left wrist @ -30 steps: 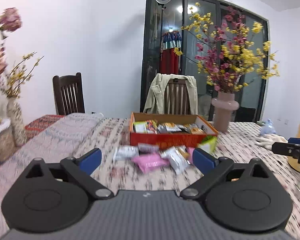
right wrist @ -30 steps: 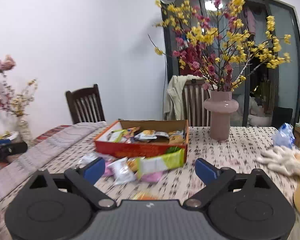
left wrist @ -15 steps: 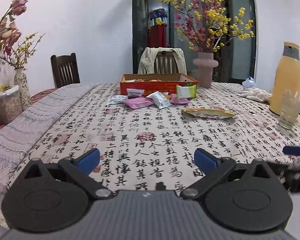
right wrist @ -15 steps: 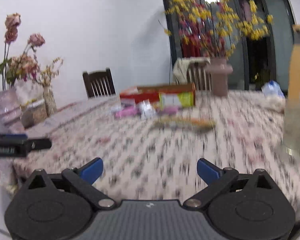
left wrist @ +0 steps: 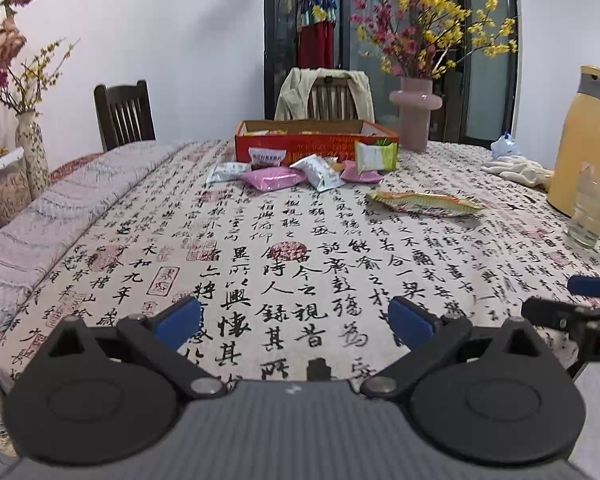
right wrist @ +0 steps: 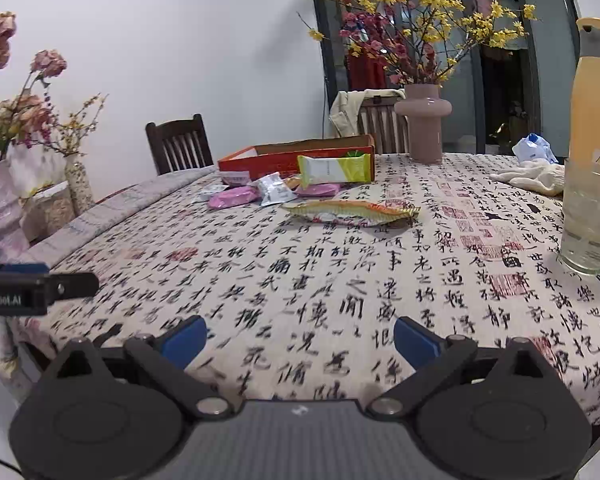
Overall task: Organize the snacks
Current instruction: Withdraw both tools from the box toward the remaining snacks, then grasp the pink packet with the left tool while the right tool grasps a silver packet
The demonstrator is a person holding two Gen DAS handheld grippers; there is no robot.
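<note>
Long flat snack packet [left wrist: 424, 203], orange and gold foil with a pale printed face, lying alone on the counter [left wrist: 284, 264] toward the right edge, apart from the rest; print too small to read. Further back, near the far edge: shallow orange cardboard box [left wrist: 316, 140] holding packets, with a white-and-green wrapped bar [left wrist: 375, 156] leaning upright against its front wall. Just before the box, a loose cluster: two pink pouches [left wrist: 271, 179], a white sachet [left wrist: 318, 172], a small white-labelled dark packet [left wrist: 266, 157]. Counter cloth covered in black Chinese calligraphy with red seal stamps. Left claw [left wrist: 296, 320] at the near edge, blue pads spread wide, gripping nothing. Right claw [right wrist: 298, 338] likewise wide apart and bare. Partial lettering "…nfisbot.AI" on the black tool body [right wrist: 12, 298] at the left of the right wrist view.
</note>
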